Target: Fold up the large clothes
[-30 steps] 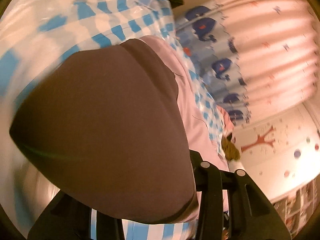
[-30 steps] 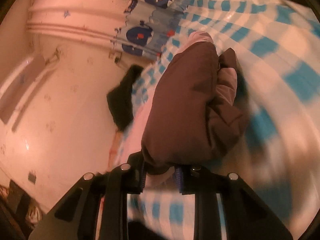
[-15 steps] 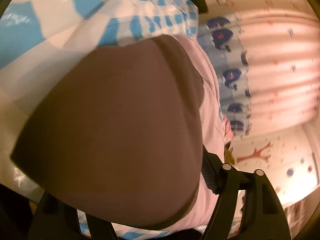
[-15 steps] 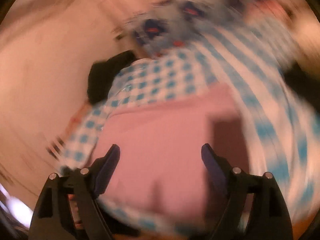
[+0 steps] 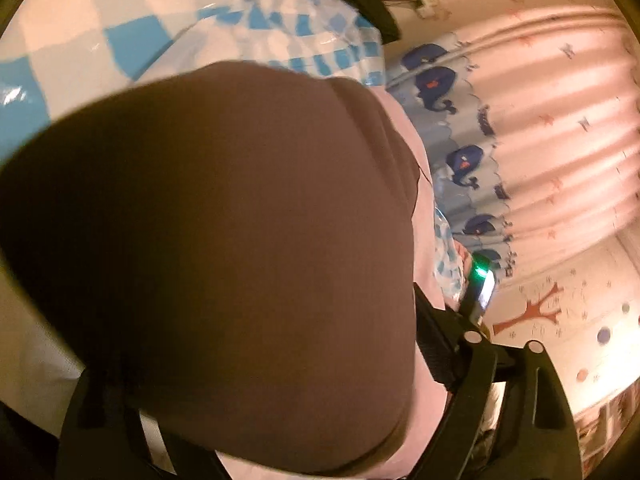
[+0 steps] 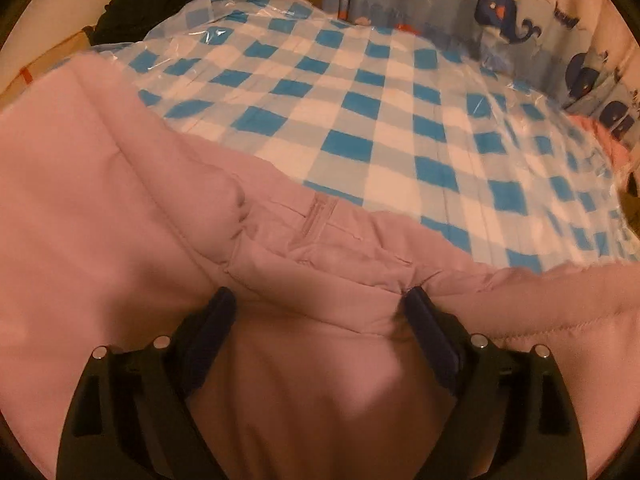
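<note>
**Pink garment released by the right gripper**

Pink garment (image 6: 120, 200) is spread on the checked cloth (image 6: 380, 120), directly beneath and ahead of the right gripper (image 6: 316, 320), whose jaws are now spread wide; a second ago a brown fold was clamped there. The brown lining (image 5: 220, 260) is still draped before the left gripper (image 5: 280, 420); its grip cannot be told. A fold has seemingly been laid.
</note>
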Demonstrator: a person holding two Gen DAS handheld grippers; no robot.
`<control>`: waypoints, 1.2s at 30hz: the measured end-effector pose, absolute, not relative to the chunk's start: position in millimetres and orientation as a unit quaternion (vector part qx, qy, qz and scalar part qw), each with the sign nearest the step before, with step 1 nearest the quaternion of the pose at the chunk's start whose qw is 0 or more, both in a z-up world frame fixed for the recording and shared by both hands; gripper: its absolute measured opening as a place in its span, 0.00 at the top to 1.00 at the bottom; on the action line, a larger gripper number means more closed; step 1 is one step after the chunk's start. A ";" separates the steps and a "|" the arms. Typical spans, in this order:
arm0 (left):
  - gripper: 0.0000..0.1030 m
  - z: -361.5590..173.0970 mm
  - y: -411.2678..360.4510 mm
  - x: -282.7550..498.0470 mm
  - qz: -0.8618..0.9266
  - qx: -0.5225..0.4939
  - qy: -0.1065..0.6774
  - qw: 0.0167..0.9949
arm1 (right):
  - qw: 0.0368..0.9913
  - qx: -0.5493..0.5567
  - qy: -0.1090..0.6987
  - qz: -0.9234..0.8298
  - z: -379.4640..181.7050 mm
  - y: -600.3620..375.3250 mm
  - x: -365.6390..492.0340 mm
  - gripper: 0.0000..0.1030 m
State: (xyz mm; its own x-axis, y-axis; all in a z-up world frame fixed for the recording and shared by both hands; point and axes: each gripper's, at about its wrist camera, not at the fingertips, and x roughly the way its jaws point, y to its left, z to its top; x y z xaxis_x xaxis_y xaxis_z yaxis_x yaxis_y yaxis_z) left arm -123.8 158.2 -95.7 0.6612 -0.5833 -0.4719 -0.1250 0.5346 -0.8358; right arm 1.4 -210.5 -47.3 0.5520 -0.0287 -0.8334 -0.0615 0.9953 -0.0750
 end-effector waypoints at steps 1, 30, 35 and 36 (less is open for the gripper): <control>0.22 -98.7 161.8 -123.4 -0.141 -0.471 0.389 0.779 | 0.877 -0.029 0.479 0.022 -36.5 -215.9 -2.5 0.19; 0.61 50.8 23.8 -197.5 -0.209 -0.117 0.252 0.937 | 0.859 0.234 0.398 0.222 7.9 -282.4 -162.6 0.08; 0.61 67.9 -28.8 -217.1 -0.226 -0.041 0.234 0.945 | 0.773 0.457 0.325 0.297 3.3 -372.3 -174.4 0.08; 0.61 70.9 -40.5 -220.8 -0.231 -0.027 0.230 0.945 | 0.754 0.490 0.313 0.307 -1.4 -387.2 -175.4 0.08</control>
